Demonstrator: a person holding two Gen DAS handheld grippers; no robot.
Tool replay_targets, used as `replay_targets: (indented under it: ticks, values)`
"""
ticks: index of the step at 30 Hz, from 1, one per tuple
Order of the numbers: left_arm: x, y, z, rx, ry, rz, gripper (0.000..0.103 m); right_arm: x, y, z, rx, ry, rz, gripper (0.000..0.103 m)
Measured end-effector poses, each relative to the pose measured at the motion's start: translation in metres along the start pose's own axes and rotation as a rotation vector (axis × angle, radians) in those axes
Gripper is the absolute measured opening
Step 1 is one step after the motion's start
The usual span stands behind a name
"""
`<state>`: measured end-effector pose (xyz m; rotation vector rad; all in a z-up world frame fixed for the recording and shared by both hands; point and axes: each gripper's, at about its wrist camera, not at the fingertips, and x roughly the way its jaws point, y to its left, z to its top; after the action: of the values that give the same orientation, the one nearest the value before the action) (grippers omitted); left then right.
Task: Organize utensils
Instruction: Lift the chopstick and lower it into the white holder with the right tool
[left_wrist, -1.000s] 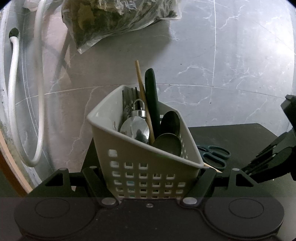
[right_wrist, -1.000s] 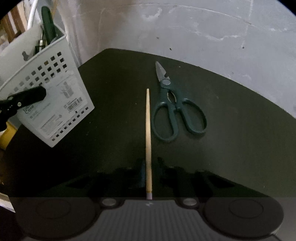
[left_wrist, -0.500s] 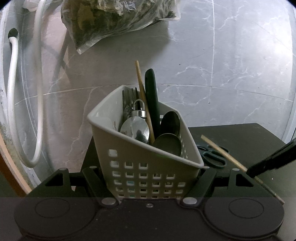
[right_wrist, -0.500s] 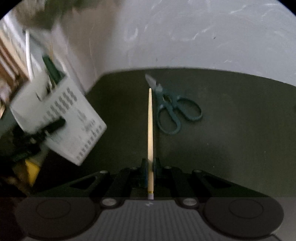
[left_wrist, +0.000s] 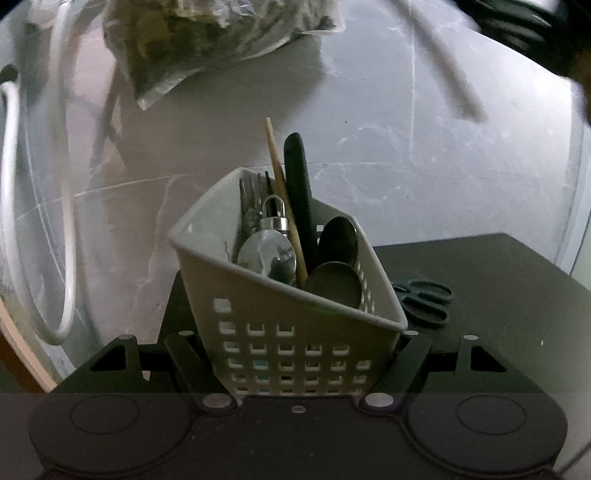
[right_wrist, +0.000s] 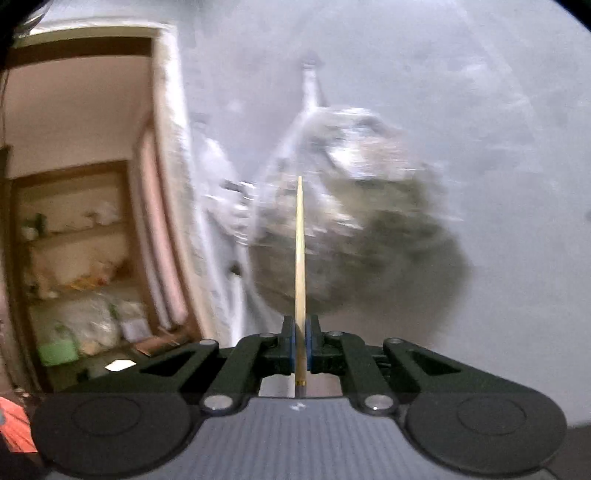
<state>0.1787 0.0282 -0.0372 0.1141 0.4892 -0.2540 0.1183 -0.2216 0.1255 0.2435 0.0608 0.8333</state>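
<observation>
The white perforated caddy (left_wrist: 295, 325) was clamped by its two side walls between the jaws of the left gripper (left_wrist: 295, 354), at the near edge of the dark table (left_wrist: 498, 295), and was tipped slightly so that its open mouth faced up and away. This was judged a steadying hold, kept so that more pieces could be dropped in from above. Inside it, spoons (left_wrist: 266, 254), forks (left_wrist: 251, 192), a dark-handled tool (left_wrist: 299, 184) and one wooden chopstick (left_wrist: 282, 192) were stood upright, handles and bowls mixed.

The right gripper (right_wrist: 301, 339) was closed tight on a second chopstick (right_wrist: 300, 251), which was pinched near its blunt end so that the long tapered part pointed straight ahead, roughly level, toward a blurred plastic bag (right_wrist: 354, 221) on the far floor. A grip so far back was probably chosen so that the tip could be steered into the caddy beside its mate. In the left wrist view a blurred pale stick was seen high at the far right, above the caddy.

The green scissors (left_wrist: 424, 299) were lying flat on the table just right of the caddy, not yet put away.
</observation>
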Motion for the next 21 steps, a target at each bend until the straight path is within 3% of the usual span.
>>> replay_targets:
  ticks: [3,8,12,17,19,20,21]
  values:
    - [0.001,0.003,0.002,0.007,0.01,-0.012,0.076,0.032,-0.005,-0.026,0.008,0.032,0.032,0.006]
    - [0.006,0.003,0.005,0.017,0.016,-0.004,0.077,0.056,-0.021,-0.063,0.09,0.094,0.014,0.006]
    - [0.008,0.004,0.005,0.016,0.019,-0.003,0.077,0.055,-0.022,-0.078,0.102,0.107,0.007,0.006]
    - [0.007,0.005,0.004,0.019,0.016,-0.007,0.077,0.041,-0.014,-0.095,0.058,0.188,0.015,0.009]
    - [0.007,0.004,0.003,0.017,0.013,-0.007,0.077,0.036,-0.013,-0.093,0.039,0.224,0.011,0.032]
    - [0.007,0.004,0.002,0.016,0.01,-0.008,0.077,0.031,-0.013,-0.09,0.033,0.23,0.009,0.052]
    - [0.006,0.002,0.001,0.015,0.007,-0.009,0.076,0.026,-0.014,-0.086,0.032,0.232,0.01,0.059]
